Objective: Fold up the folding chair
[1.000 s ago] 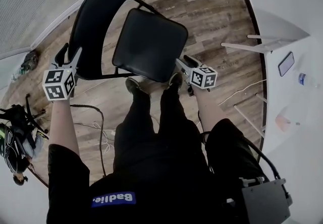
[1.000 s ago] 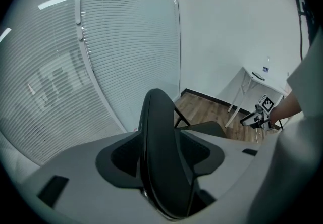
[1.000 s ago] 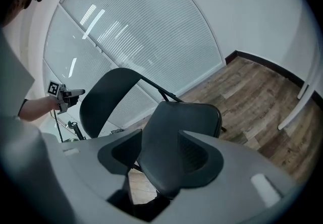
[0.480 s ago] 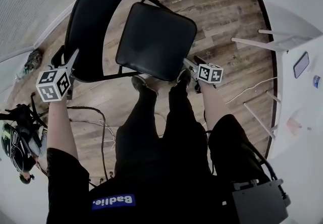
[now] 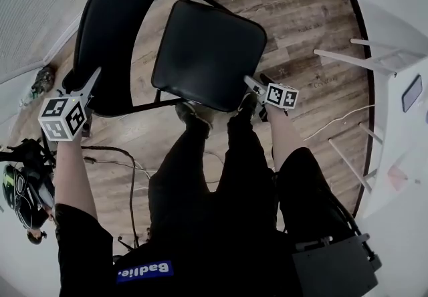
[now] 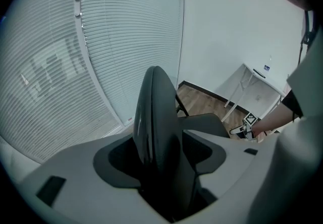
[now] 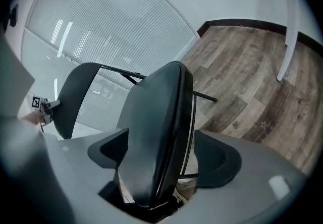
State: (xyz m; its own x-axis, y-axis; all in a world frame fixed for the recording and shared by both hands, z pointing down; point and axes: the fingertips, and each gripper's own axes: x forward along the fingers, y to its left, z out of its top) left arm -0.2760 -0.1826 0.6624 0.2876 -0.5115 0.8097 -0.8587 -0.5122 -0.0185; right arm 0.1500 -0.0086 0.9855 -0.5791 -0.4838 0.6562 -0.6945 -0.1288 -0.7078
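Observation:
The folding chair stands unfolded in front of the person, with its black seat (image 5: 207, 51) level and its black curved backrest (image 5: 110, 28) at the left. My left gripper (image 5: 85, 83) is at the backrest's near end. The backrest (image 6: 156, 117) stands edge-on between its jaws, which have just been opening, and a gap shows beside it. My right gripper (image 5: 251, 83) is at the seat's near right corner. The seat edge (image 7: 151, 132) lies between its jaws, which have just been opening. Floor shows between the seat and the right-hand pad (image 7: 217, 160).
The person's legs and shoes (image 5: 194, 115) are right behind the seat. White table legs (image 5: 354, 58) stand to the right. Cables (image 5: 127, 155) trail on the wood floor. Dark gear (image 5: 20, 182) lies at the left, next to a wall of blinds (image 5: 33, 8).
Both grippers have sunk lower along the chair. In the head view the left one has drifted left and the right one slightly right. The chair keeps its unfolded shape.

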